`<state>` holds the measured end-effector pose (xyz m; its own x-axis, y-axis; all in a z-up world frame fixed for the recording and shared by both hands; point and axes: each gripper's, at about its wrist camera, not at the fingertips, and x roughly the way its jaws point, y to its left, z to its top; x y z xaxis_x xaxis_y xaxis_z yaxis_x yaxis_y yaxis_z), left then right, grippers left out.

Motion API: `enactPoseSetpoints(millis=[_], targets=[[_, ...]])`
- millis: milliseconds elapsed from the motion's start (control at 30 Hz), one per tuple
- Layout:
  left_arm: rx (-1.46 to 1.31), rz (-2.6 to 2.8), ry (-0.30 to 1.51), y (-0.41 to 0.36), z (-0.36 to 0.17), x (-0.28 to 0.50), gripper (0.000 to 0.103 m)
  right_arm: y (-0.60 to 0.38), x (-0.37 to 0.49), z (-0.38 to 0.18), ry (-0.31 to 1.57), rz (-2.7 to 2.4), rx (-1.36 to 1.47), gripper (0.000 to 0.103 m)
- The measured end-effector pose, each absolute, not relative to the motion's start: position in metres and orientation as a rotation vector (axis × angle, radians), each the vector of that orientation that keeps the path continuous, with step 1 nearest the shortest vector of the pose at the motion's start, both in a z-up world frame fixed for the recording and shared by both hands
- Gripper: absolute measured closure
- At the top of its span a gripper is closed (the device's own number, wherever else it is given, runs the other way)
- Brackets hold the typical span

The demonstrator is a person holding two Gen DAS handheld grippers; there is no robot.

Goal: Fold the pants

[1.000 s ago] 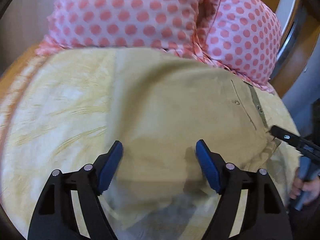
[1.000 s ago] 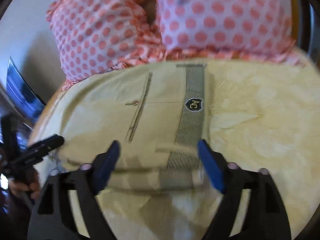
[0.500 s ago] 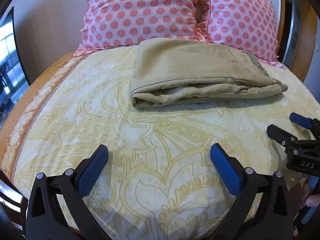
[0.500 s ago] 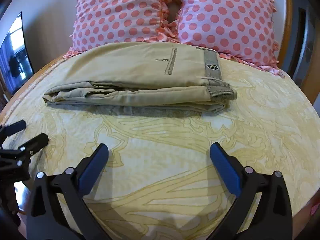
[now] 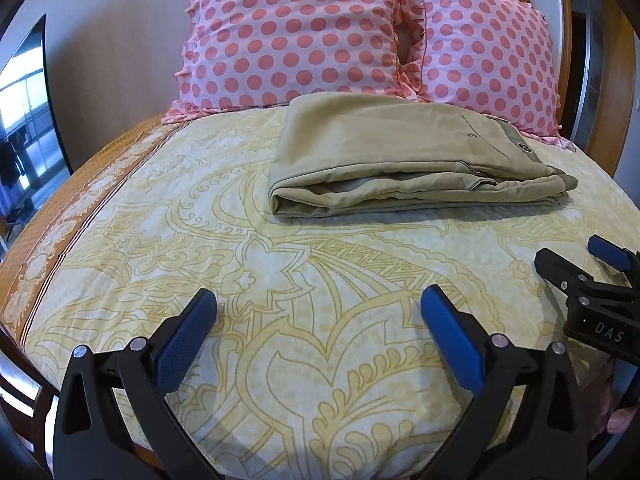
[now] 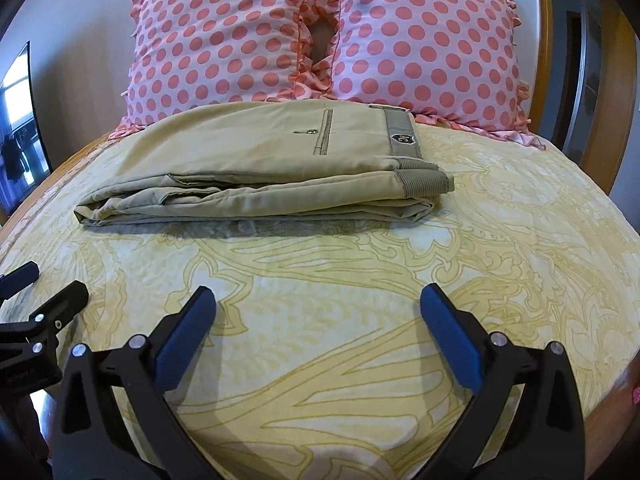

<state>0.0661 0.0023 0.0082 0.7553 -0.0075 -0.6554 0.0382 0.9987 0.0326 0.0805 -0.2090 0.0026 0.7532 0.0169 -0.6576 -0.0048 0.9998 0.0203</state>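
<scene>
Yellow swirls cover the big bed sheet (image 5: 312, 280) that fills both views, with a bare wall behind.

The left gripper (image 5: 318, 312) hangs low over the sheet near the foot of the bed, its blue pads (image 5: 188, 340) spread wide with nothing between them. The right gripper (image 6: 318, 312) is just the same: wide apart and empty. Each one shows at the edge of the other's view, so they sit side by side.

Farther out lie the tan cotton pants (image 5: 400, 160), folded into a flat, long bundle. In the right view the grey waistband with its little badge (image 6: 404, 140) sits on top, on the right end. The bundle lies well apart from both grippers, with its far edge just beside two pink pillows with red dots (image 6: 320, 40).

A second ago both grippers were right down over the tan cloth, so close that it filled the view. Half a second ago they had pulled back, and now they are a bit farther away and steady. The pants have not moved since then.

That looks like letting go after the last fold. The job seems done, or very nearly.
</scene>
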Motion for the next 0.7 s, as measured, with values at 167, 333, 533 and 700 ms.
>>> enactPoseSetpoints(millis=[167, 333, 533, 700], targets=[[0.046, -0.026, 0.713, 0.0024, 0.0082, 0.066, 0.001, -0.2093, 0.0804, 0.002, 0.717, 0.011, 0.018, 0.002], [0.045, -0.025, 0.713, 0.0021, 0.008, 0.0659, 0.001, -0.21, 0.0804, 0.002, 0.716, 0.014, 0.017, 0.002], [0.045, -0.026, 0.712, 0.0024, 0.0081, 0.0657, 0.001, -0.2104, 0.0804, 0.0021, 0.716, 0.014, 0.017, 0.002], [0.046, -0.026, 0.712, 0.0024, 0.0081, 0.0656, 0.001, -0.2109, 0.0803, 0.0023, 0.716, 0.016, 0.016, 0.002]])
